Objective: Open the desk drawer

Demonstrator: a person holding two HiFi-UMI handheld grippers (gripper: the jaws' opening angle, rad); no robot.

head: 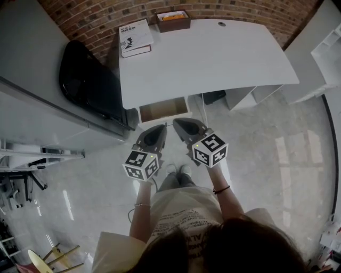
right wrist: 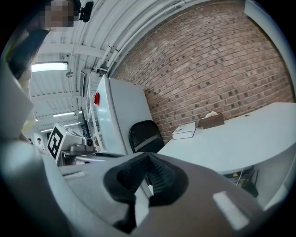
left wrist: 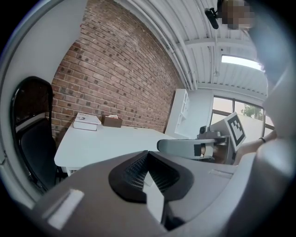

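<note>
- Both claws are closed. In the left gripper view, the left gripper (left wrist: pixel 148 153) has its jaws pressed together at the tips, with nothing between them.
- The right gripper view shows the right gripper (right wrist: pixel 148 155) the same way, jaws together and gripping nothing.
- From the head view, the left gripper (head: pixel 160 128) and right gripper (head: pixel 177 122) sit side by side in front of the desk (head: pixel 213 58), their tips pointing toward it.
- The drawer (head: pixel 162 109) hangs under the desk's near edge, toward its left end. It stands partway out, so its brown inside shows.
- Both sets of tips are close to the drawer's white front. Whether either one touches it cannot be told from these views.
- A book (head: pixel 135 36) and a brown box (head: pixel 173 21) lie at the far edge of the white desktop, by the brick wall (head: pixel 96 16).
- A black chair (head: pixel 88 80) stands just left of the desk, well apart from both grippers.
- In the left gripper view, the right gripper lies across the frame above the left jaws and does not touch them.
</note>
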